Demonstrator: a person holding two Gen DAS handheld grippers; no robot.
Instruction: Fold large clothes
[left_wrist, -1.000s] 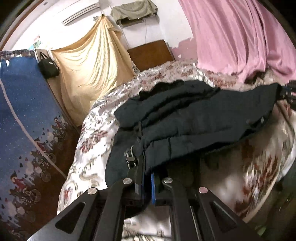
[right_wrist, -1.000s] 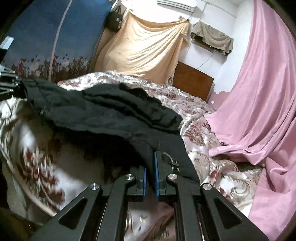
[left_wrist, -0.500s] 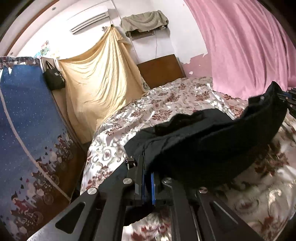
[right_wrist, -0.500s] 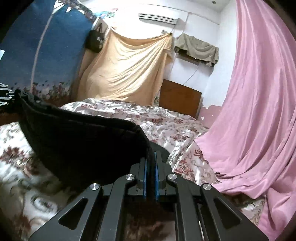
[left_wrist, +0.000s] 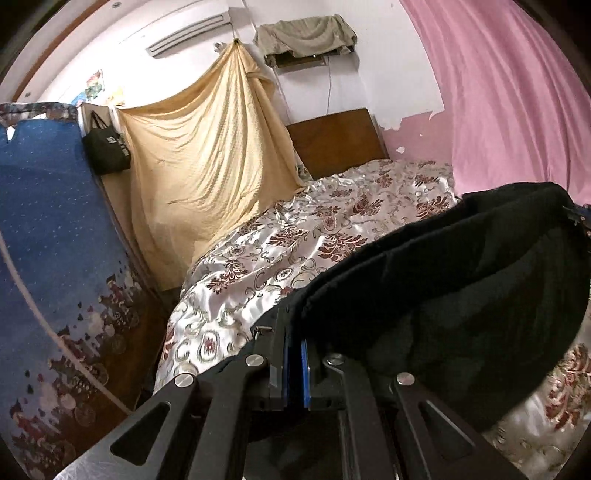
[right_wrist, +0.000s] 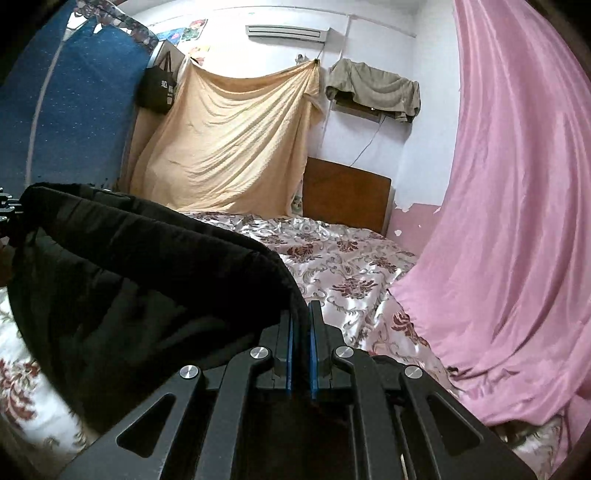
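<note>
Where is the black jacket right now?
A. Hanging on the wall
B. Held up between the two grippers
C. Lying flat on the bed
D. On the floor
B: the black jacket sags in the air above the flowered bed cover, with the left gripper and the right gripper each shut on one end.

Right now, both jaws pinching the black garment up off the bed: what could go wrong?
The left gripper and right gripper each pinch only an edge of the black garment, so the sagging middle could pull a corner free. The hanging bulk could drag and rumple the floral bedspread. The pink curtain hangs close and could snag.
</note>
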